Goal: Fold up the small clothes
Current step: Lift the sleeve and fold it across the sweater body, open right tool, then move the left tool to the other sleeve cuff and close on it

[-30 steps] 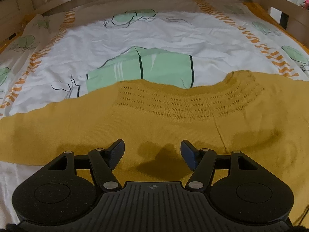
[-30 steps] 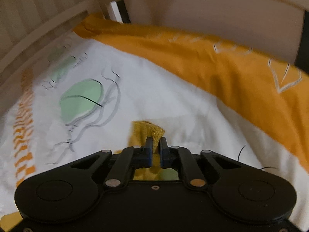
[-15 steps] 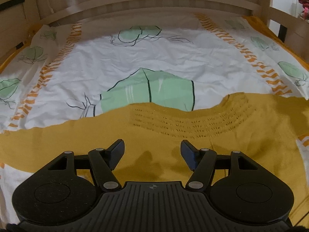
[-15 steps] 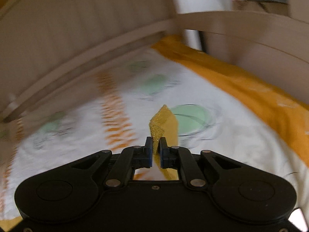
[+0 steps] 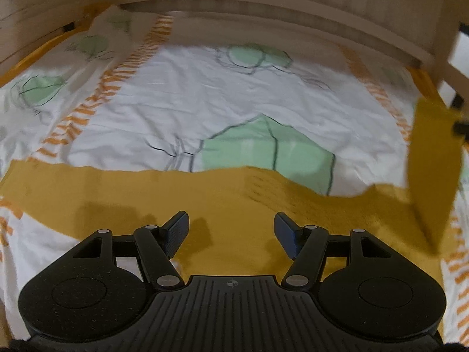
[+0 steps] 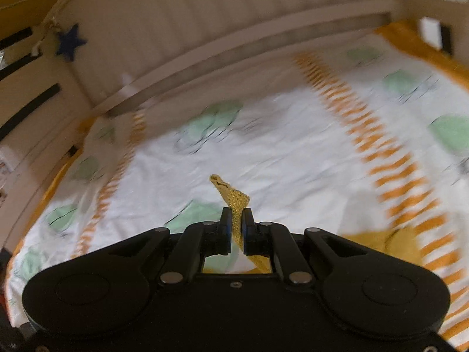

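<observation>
Lifting sleeve [image 6: 233, 198] clear of bed [image 5: 234, 94] in clenched right jaws, starting the fold; left jaws released above jumper [image 5: 164, 187].

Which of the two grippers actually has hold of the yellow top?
The right gripper: its jaws are shut on an edge of the yellow top. The left gripper hangs open above it.

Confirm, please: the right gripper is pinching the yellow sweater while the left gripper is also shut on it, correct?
Not quite: the left gripper is open above the yellow sweater, holding nothing, as the left wrist view shows. The right gripper does pinch it.
</observation>
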`<state>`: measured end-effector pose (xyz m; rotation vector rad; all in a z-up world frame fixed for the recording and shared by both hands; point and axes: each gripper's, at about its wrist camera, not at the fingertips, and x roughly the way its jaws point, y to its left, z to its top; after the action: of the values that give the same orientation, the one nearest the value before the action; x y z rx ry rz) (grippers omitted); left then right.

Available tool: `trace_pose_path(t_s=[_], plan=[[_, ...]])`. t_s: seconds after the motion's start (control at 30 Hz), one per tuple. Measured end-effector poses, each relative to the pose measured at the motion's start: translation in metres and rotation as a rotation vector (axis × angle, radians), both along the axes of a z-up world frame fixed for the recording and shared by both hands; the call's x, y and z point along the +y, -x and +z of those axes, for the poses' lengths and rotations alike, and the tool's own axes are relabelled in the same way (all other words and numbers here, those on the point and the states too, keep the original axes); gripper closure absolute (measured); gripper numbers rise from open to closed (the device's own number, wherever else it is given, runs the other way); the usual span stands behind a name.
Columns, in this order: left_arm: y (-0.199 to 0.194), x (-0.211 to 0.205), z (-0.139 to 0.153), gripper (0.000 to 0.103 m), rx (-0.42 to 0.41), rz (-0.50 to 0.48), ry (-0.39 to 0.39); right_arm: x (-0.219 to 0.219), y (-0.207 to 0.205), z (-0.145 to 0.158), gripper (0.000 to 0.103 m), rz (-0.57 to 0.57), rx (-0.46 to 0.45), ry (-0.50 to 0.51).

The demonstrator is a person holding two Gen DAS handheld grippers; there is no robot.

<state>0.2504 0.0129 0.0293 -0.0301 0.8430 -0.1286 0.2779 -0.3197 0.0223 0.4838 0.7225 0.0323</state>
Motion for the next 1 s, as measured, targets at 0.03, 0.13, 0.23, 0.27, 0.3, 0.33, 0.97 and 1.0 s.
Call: trace_pose_path(t_s=[0.03, 0.13, 0.23, 0.27, 0.3, 0.33, 0.97, 1.0], plan=[[-0.002, 0.004, 0.001, 0.040, 0.004, 0.009, 0.005, 0.014, -0.001, -0.006, 0.090, 0.014, 0.004, -0.009], [-0.005, 0.013, 0.001, 0.040, 0.011, 0.034, 0.018, 0.056, -0.002, -0.028, 0.090, 0.060, 0.029, -0.035], [-0.006, 0.018, 0.003, 0.040, 0.011, 0.049, 0.030, 0.085, 0.001, -0.054, 0.090, 0.109, 0.059, -0.035], [-0.007, 0.019, 0.004, 0.040, 0.009, 0.053, 0.032, 0.092, 0.003, -0.062, 0.088, 0.124, 0.067, -0.034], [-0.007, 0.020, 0.005, 0.040, 0.007, 0.056, 0.033, 0.109, 0.006, -0.062, 0.086, 0.137, 0.076, -0.039], [-0.006, 0.020, 0.005, 0.040, 0.005, 0.057, 0.033, 0.114, 0.009, -0.069, 0.081, 0.147, 0.088, -0.051], [0.000, -0.009, -0.014, 0.040, -0.014, -0.025, -0.017, 0.085, 0.100, -0.127, 0.016, 0.113, 0.219, 0.425], [0.000, -0.010, -0.017, 0.040, -0.006, -0.032, -0.015, 0.085, 0.104, -0.130, 0.014, 0.115, 0.218, 0.454]])
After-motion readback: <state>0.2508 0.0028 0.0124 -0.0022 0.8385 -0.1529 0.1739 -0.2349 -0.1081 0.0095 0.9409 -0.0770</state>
